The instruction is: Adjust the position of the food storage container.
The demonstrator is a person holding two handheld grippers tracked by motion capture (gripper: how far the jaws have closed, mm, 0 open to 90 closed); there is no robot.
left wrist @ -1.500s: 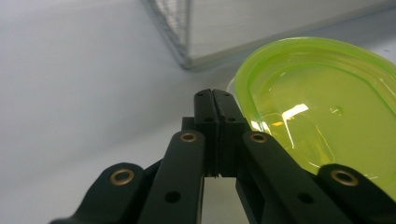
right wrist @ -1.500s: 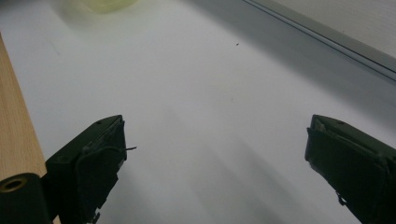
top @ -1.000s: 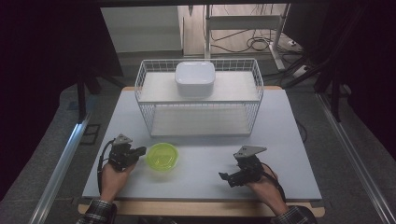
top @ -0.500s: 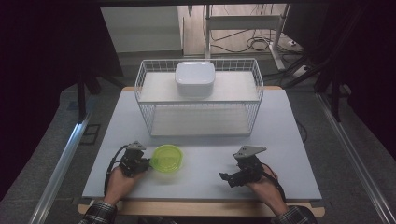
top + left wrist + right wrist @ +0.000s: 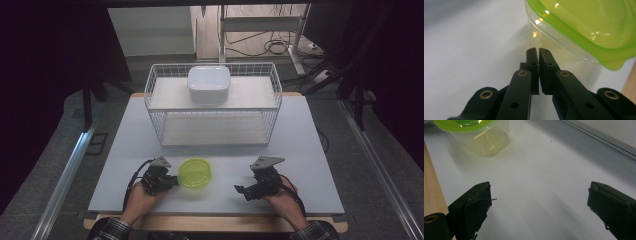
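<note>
A clear round container with a lime-green lid (image 5: 195, 172) stands on the pale table near the front edge. My left gripper (image 5: 172, 180) lies right against its left side, jaws shut with nothing between them. In the left gripper view the closed tips (image 5: 538, 51) sit just under the container's rim (image 5: 584, 27), at its clear wall. My right gripper (image 5: 242, 190) rests on the table to the container's right, apart from it, jaws wide open. The right gripper view shows the container (image 5: 480, 135) far off beyond the spread fingers (image 5: 477, 205).
A white wire basket rack (image 5: 155, 107) stands at the middle back of the table, with a white lidded box (image 5: 209, 84) on its top shelf. The table's wooden front edge (image 5: 215, 224) runs just below both hands. Dark floor and metal rails flank the table.
My left gripper has slid to the right across the table, and the green-lidded container has shifted right with it. The right gripper has stayed where it was.
</note>
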